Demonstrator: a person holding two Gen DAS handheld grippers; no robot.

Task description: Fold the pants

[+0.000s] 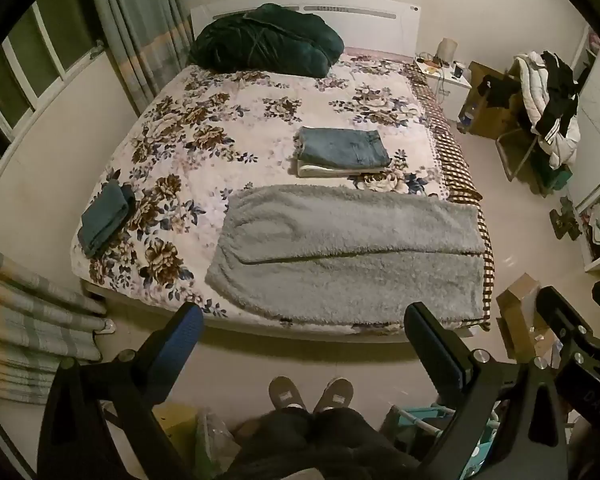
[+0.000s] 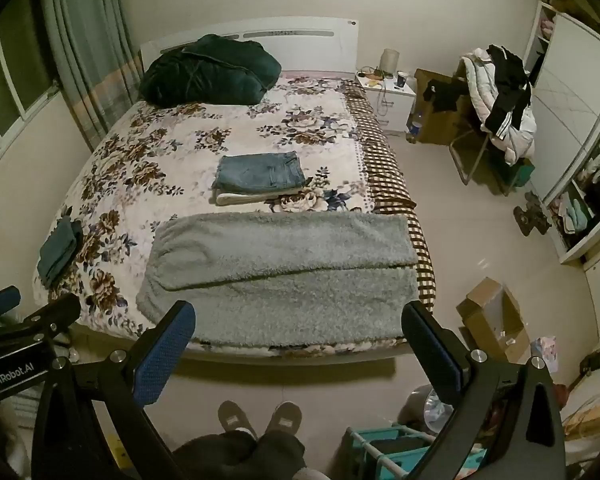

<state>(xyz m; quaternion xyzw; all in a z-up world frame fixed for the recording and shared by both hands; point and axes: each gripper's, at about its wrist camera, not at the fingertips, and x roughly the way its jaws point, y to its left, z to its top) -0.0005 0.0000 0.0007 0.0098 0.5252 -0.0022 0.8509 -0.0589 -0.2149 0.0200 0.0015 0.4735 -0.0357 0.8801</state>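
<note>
Grey fluffy pants (image 1: 348,252) lie flat across the near end of the floral bed (image 1: 204,132), one leg laid over the other, waist to the left. They also show in the right wrist view (image 2: 284,276). My left gripper (image 1: 304,320) is open and empty, held above the floor in front of the bed's near edge. My right gripper (image 2: 300,320) is open and empty too, beside it at the same height; it also shows at the right edge of the left wrist view (image 1: 572,292). Neither touches the pants.
Folded jeans on a white garment (image 1: 342,152) lie mid-bed, a folded teal item (image 1: 106,218) at the left edge, a dark green duvet (image 1: 266,42) at the headboard. A cardboard box (image 2: 492,320), a teal rack (image 2: 392,452), a clothes-laden chair (image 2: 500,112) stand right. My feet (image 1: 310,394) face the bed.
</note>
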